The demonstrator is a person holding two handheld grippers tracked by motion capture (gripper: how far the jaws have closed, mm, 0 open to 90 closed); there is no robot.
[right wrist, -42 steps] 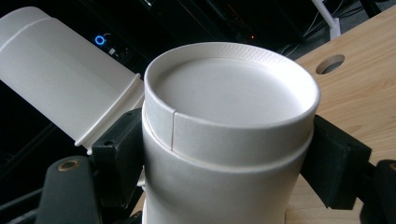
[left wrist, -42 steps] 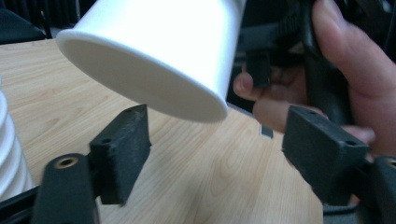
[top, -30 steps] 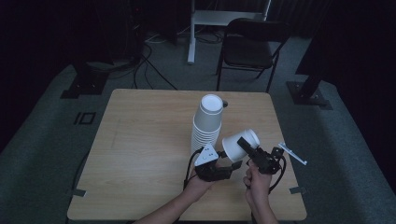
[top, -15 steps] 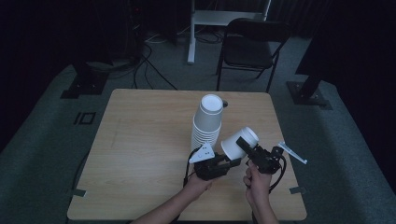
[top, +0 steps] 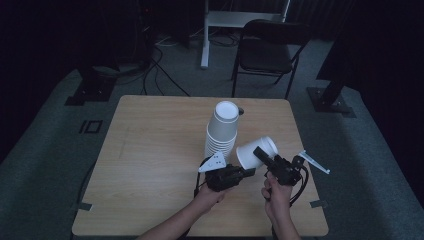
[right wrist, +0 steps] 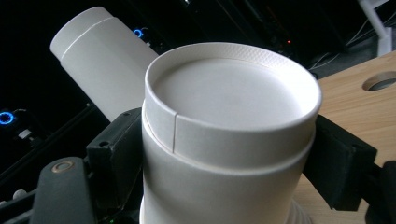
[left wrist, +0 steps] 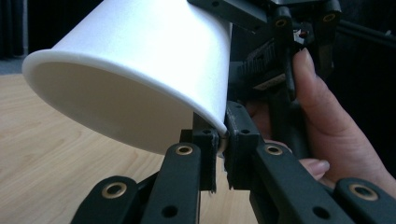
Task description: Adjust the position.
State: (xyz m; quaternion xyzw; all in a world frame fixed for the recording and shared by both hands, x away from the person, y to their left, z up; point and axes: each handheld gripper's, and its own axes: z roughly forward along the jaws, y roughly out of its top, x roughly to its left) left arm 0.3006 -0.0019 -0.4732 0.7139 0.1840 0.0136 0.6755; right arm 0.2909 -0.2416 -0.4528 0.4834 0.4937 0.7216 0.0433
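A pale wooden table (top: 150,165) stands in a dim room, a black folding chair (top: 270,50) on the carpet beyond its far edge and a round cable hole (right wrist: 380,81) near its far rim; at the table's centre, slightly right, a tall stack of white paper cups (top: 221,132) stands upside down, nested one over another, bases uppermost, and the top one's recessed bottom (top: 226,110) faces the ceiling; the stack's interior cannot be seen. Just right of the stack, near the table's right side, a single white paper cup (top: 256,151) is held tilted above the wood, base toward the far right, open mouth toward the near left; the left gripper view looks under its rim, and what shows of the inside is bare white. The right gripper (top: 267,159), in the person's right hand (top: 276,192), has its jaws closed against the cup's sides just below the base, as the right gripper view shows; the left gripper (top: 245,172), in the left hand (top: 210,196), pinches the cup's lower rim (left wrist: 219,128) between its two black jaws, one inside the wall and one outside.
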